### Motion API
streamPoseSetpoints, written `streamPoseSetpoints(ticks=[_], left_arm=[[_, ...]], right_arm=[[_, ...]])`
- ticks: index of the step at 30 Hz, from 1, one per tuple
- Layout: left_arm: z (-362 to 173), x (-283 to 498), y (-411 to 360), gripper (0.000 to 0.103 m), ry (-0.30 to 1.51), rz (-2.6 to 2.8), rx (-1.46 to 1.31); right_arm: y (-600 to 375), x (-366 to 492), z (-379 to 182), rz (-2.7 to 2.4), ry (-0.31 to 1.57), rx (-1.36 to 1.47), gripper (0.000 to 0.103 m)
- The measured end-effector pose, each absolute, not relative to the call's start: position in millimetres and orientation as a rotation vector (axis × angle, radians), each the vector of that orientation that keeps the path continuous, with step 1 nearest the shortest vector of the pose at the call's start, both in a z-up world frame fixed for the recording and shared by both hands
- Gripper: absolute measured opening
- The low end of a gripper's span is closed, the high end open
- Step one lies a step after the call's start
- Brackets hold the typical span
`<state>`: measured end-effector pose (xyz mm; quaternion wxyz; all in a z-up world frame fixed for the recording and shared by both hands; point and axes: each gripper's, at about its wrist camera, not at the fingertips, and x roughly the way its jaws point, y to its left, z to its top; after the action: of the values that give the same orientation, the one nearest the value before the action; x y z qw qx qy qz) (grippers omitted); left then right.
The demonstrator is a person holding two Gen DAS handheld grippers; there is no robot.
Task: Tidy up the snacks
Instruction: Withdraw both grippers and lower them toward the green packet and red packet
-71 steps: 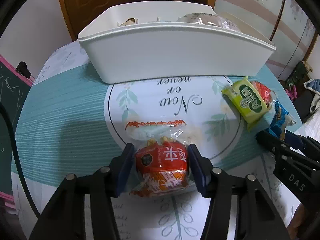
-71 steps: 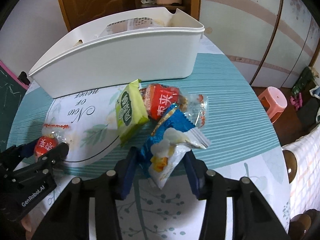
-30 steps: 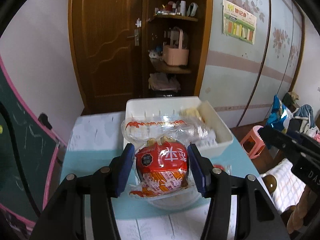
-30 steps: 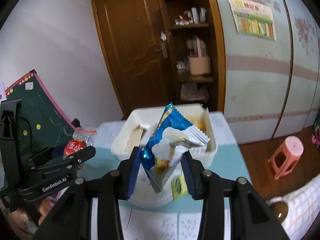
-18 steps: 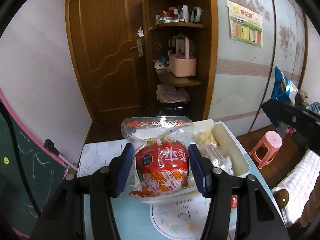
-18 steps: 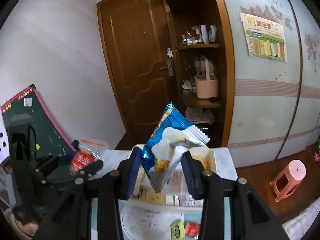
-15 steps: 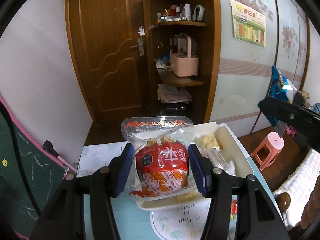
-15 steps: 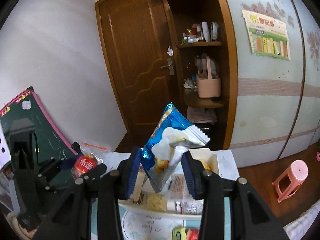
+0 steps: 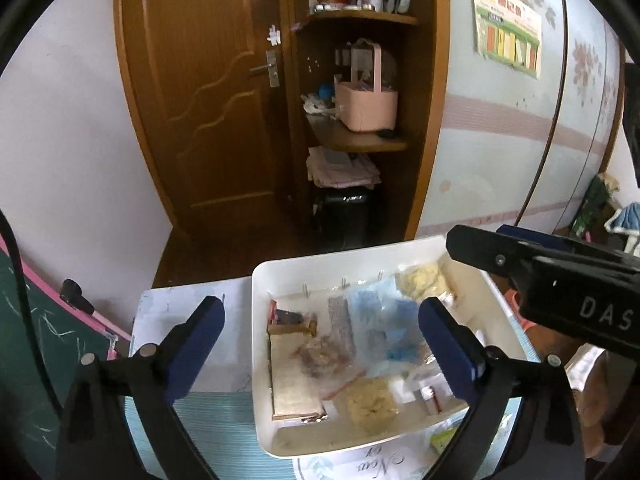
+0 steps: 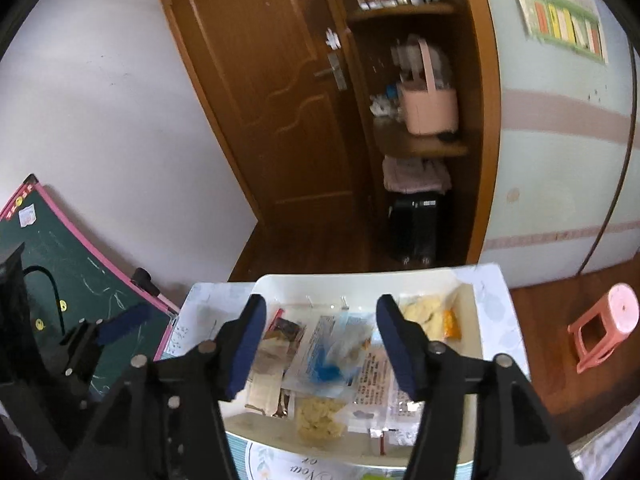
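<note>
Now both grippers hang high above the white bin (image 9: 262, 420), and that height makes sense: from up there a packet let go would fall straight inside its walls rather than onto the tablecloth (image 9: 224, 432). The left gripper (image 9: 320, 340) has its 2 blue-padded jaws spread wide with nothing between them, and the right gripper (image 10: 320, 340) is likewise spread and empty, so neither one is carrying a snack at this moment. The snacks (image 9: 360, 352) lie in a loose heap on the bin floor: clear bags, a blue-tinted packet (image 10: 328, 364), pale yellow puffed pieces (image 9: 370, 402) and a flat tan wafer-like pack (image 9: 294, 388) along the bin's left side. A green packet (image 9: 444, 438) peeks out on the tablecloth just beside the bin's near wall, partly hidden by the left gripper's jaw, so I judge the sorting is not finished. Reaching it would likely mean lowering a gripper past the bin rim without nudging the bin.
</note>
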<state>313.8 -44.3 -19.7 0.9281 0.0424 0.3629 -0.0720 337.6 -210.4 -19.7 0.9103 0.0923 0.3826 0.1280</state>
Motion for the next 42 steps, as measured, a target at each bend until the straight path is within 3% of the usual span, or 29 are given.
streamPoseSetpoints(ticks=[29,34,42], left_arm=[[-27.2,202.3,-103.5,0.097,0.744,-0.335,0.138],[-58.9,182.3,-124.8,0.098,0.785,-0.371,0.135],[-153.6,198.5,-144.2,0.098,0.985,-0.318,0.003]], right_arm=[[-290.4,221.1,-31.7,0.072,0.769,0.032,0.062],[-300.6,204.8,-51.1,0.07,0.782,0.032,0.062],[-328.2,206.4,-113.6,0.063,0.899,0.107,0.062]])
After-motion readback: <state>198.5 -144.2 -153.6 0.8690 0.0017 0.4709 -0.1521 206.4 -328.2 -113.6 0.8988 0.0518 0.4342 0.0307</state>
